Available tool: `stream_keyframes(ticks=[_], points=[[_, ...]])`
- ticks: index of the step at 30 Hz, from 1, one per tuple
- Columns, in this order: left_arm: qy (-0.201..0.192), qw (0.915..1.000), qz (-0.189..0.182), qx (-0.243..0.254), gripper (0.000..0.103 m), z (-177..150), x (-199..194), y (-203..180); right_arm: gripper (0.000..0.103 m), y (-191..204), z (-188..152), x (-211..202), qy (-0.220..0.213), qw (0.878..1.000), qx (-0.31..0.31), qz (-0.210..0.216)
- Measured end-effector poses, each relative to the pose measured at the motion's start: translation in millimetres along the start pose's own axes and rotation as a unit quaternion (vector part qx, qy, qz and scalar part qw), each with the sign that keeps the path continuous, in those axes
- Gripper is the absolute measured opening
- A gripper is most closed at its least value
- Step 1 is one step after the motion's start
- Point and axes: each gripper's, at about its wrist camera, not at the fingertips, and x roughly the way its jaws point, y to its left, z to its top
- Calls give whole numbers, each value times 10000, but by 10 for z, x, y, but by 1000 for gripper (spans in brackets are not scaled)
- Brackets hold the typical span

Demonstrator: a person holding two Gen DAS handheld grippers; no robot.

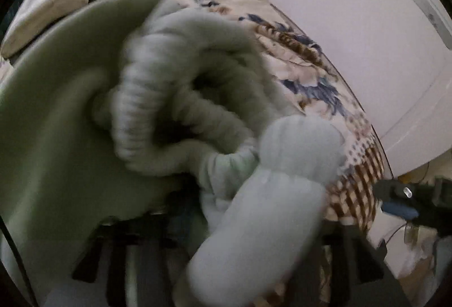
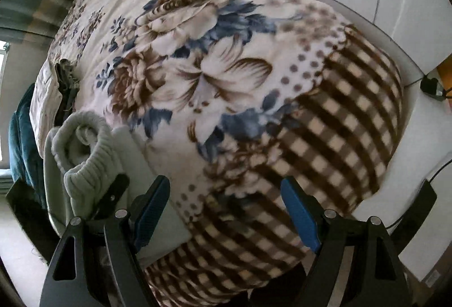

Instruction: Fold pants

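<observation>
The pale green pants (image 1: 65,120) hang bunched right in front of the left wrist camera, with the ribbed elastic waistband (image 1: 158,98) curled up and a rolled cuff (image 1: 282,180) low in the middle. My left gripper (image 1: 203,211) is shut on the pants; its fingers are mostly hidden by the cloth. In the right wrist view the pants (image 2: 84,154) show at the lower left, held by the left gripper (image 2: 113,194). My right gripper (image 2: 226,211) is open and empty above the bed, blue pads (image 2: 299,211) wide apart.
A floral and brown-checked blanket (image 2: 226,67) covers the bed. A white wall or wardrobe (image 1: 353,38) stands behind it. A pillow (image 1: 53,7) lies at the far end. Cables and a plug (image 2: 430,86) lie at the right by the bed's edge.
</observation>
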Motion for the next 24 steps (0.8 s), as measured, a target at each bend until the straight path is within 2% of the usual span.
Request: stream_keyframes(ticks=[1,2,4,6,9,11,12,13,14,15,17,18,19,20,21,22,24], points=[[70,9999,-112,1,83,-23,-113,-57,84,0,30,-12,15,10000,-54,48],[116,9997,-201,30,88,-37,-181,-91,84,19,65,-20,40,9999,-109,96],[193,9988,-420,164,90,-195,-376,-194,83,78,107,-54,76,9996,-209,200],[233,9981,-487,289,90,-226,-579,-177,83,227,182,-111,127,9981,-353,480],[215,9994,-284,43,90,-527,-928,49,83,640,183,-178,297,9902,-754,1134],[86,9990,44,-446,90,-591,-1087,430,83,1016,129,-139,536,9791,-1300,1469],[71,9972,268,-694,90,-611,-1156,632,83,1153,98,-111,616,9755,-1504,1480],[16,9927,537,-1080,90,-613,-1230,927,83,1363,23,-39,763,9711,-1841,1310],[-21,9891,686,-1299,90,-620,-1256,1101,83,1529,-50,37,854,9679,-2107,1068],[-23,9853,845,-1486,90,-629,-1262,1270,82,1653,-123,101,915,9637,-2296,1007],[71,9773,1119,-1798,90,-641,-1215,1590,81,1826,-248,227,992,9571,-2458,1168],[109,9747,1157,-1910,90,-649,-1165,1683,81,1870,-281,300,963,9589,-2459,1036],[165,9723,1137,-2034,90,-662,-1120,1774,80,1902,-297,468,949,9647,-2400,524],[186,9703,1044,-2174,90,-663,-1087,1856,80,1896,-298,592,1025,9672,-2310,275],[171,9696,1014,-2219,90,-686,-1094,1886,80,1863,-286,732,1157,9698,-2132,259],[182,9703,1010,-2193,90,-687,-1078,1872,79,1784,-257,871,1193,9762,-1740,497],[155,9715,1061,-2114,90,-646,-1047,1802,66,1716,-237,924,978,9810,-1447,847]])
